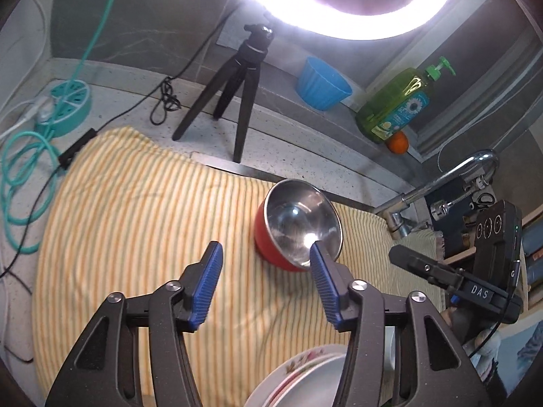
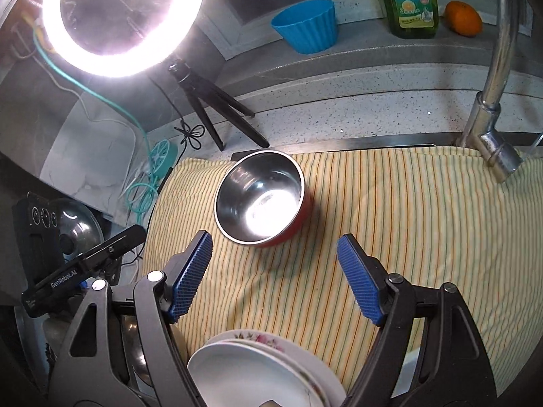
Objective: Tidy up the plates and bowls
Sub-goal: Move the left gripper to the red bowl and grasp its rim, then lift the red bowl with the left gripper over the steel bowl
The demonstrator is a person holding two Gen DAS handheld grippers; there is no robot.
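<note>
A red bowl with a steel inside (image 1: 298,225) (image 2: 261,198) sits upright on the yellow striped cloth (image 1: 135,224) (image 2: 407,224). A stack of white plates with a flower pattern (image 1: 305,376) (image 2: 261,369) lies at the near edge, below both grippers. My left gripper (image 1: 264,254) is open and empty, with its right fingertip in front of the bowl's near rim. My right gripper (image 2: 275,244) is open and empty, just short of the bowl. Each gripper's body shows in the other's view.
A ring light on a black tripod (image 1: 237,78) (image 2: 210,101) stands behind the cloth. A blue cup (image 1: 322,84) (image 2: 307,25), green soap bottle (image 1: 397,101) (image 2: 410,0) and an orange (image 1: 397,142) (image 2: 463,17) sit on the back ledge. A tap (image 1: 441,183) (image 2: 492,101) rises at the right. Teal cable (image 1: 20,169) lies left.
</note>
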